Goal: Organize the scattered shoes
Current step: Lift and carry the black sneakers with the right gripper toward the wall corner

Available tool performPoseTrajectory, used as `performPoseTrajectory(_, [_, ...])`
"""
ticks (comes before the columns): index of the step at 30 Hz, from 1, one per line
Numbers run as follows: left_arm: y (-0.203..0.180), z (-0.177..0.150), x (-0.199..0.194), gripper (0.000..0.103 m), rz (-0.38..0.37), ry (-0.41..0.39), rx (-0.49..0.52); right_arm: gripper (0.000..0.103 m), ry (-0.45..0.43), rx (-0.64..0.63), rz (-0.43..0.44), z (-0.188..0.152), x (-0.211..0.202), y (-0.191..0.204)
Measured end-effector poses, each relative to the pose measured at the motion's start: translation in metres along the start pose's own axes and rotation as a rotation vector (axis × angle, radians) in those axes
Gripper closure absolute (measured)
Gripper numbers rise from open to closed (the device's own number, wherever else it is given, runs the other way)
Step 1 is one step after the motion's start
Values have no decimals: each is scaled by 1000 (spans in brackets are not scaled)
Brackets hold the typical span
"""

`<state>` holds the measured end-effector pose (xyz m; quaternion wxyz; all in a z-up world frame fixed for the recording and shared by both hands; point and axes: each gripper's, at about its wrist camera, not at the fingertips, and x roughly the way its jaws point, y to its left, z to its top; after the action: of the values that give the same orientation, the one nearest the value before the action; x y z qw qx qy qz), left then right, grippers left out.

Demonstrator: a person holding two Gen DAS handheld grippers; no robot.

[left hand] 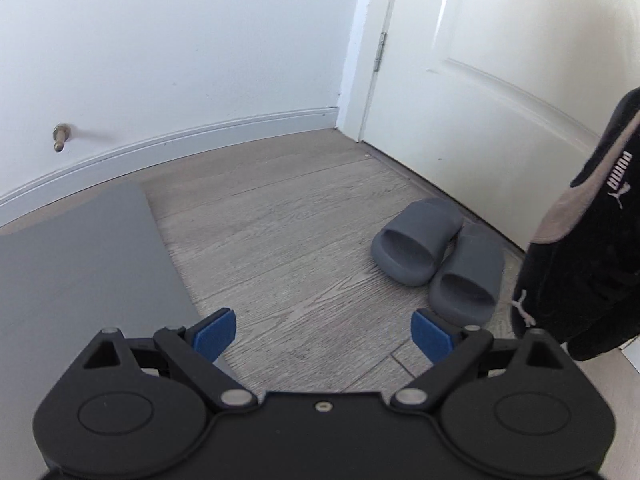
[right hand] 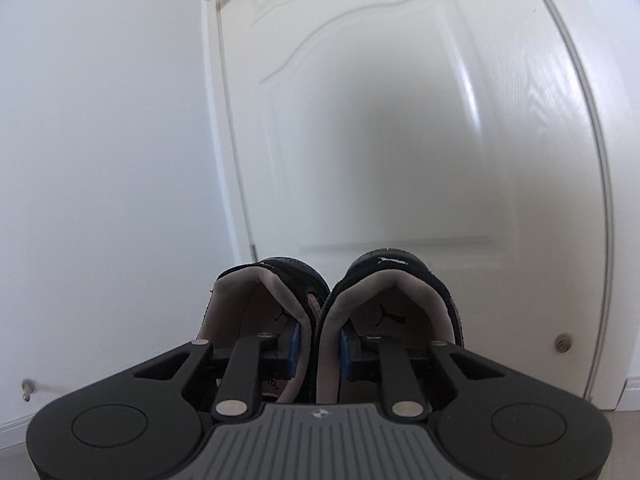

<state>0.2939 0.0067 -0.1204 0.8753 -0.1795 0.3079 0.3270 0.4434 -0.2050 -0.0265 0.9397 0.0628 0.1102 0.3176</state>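
On the left wrist view, the left gripper (left hand: 322,330) has its fingers (left hand: 214,330) wide apart with nothing between them, above bare wood floor (left hand: 280,232). Two grey slides (left hand: 436,254) lie side by side near the white door (left hand: 480,60); a grey mat (left hand: 80,264) lies left.

On the right wrist view, the right gripper (right hand: 318,350) clamps the adjoining inner collars of two black sneakers (right hand: 332,312), lifted before the door.

Slides (left hand: 438,258) side by side on floor (left hand: 288,240), near door (left hand: 480,80).
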Motion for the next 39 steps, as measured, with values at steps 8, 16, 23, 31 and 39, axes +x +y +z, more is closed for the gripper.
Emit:
performPoseTrajectory(8, [-69,-12,-33,8,-135,-48,69,81,-94,-11,-221,42,-104,-112])
performPoseTrajectory(16, [-166,-48,-66,8,-282,-25,219,80,-112,-6,-491,24,-216,-218])
performPoseTrajectory(23, [-249,-96,-79,8,-378,38,372,80,-70,43,-702,2,-316,-292])
performPoseTrajectory(31, [-317,-149,-93,8,-478,107,481,80,39,111,-810,-36,-378,-342])
performPoseTrajectory(39, [-381,-191,-101,8,-538,135,569,80,138,164,-746,-60,-362,-387])
